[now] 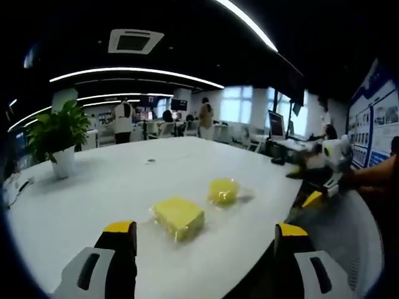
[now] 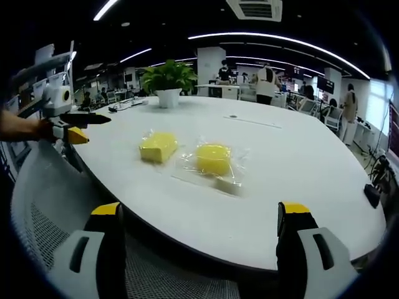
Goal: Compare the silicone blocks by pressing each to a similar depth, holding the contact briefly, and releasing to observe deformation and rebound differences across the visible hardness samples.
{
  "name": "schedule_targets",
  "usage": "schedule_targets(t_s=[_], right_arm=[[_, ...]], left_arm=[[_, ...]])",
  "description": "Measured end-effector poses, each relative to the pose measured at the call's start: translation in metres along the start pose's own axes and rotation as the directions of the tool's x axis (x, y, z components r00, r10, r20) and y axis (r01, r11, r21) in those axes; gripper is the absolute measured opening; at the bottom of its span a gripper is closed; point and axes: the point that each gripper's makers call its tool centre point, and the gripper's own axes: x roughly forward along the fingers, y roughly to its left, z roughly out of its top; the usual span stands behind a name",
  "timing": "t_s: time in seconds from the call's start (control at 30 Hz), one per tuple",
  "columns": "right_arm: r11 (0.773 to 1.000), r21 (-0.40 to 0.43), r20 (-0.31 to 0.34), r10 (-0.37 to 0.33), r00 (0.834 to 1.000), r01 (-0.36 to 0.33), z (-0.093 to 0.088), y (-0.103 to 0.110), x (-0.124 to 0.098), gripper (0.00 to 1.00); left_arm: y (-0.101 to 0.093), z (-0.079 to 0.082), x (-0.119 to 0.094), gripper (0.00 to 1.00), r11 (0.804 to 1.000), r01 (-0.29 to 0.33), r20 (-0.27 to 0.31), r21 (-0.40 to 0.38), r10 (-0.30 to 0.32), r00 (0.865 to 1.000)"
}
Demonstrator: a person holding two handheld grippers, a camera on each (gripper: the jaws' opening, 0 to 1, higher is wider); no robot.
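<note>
We see two yellow silicone pieces in clear wrap on the white round table [image 2: 299, 162]: a rectangular yellow block [image 2: 158, 147] at nine o'clock of a rounder yellow block [image 2: 214, 158], near each other. Our right gripper [image 2: 202, 233] and left gripper [image 1: 206, 246] hover at the table's edge, jaws spread wide, touching neither. A green potted plant [image 1: 57, 136] stands far across the table.

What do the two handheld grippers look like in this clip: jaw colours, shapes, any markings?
Both match. The left gripper has two black jaws capped with yellow tips, each backed by a light grey bracket with an oval slot. The right gripper has the same black jaws, yellow tips and slotted grey brackets. No cables or printed markings are visible.
</note>
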Motion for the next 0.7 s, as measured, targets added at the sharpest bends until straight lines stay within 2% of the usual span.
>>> schedule_targets(t_s=[0.2, 0.33, 0.7], right_arm=[[1.0, -0.01, 0.0, 0.005, 1.0, -0.005, -0.001, 0.001, 0.0, 0.96], [1.0, -0.009, 0.002, 0.006, 1.0, -0.006, -0.001, 0.0, 0.0, 0.96], [1.0, -0.006, -0.001, 0.013, 1.0, -0.013, -0.002, 0.0, 0.001, 0.96]], left_arm=[[-0.005, 0.005, 0.0, 1.0, 0.998, -0.008, 0.027, 0.056, 0.007, 1.0], [-0.002, 0.003, 0.001, 1.0, 0.999, -0.019, 0.021, 0.045, 0.018, 1.0], [-0.009, -0.005, 0.005, 1.0, 0.999, -0.003, 0.003, 0.034, 0.003, 1.0]])
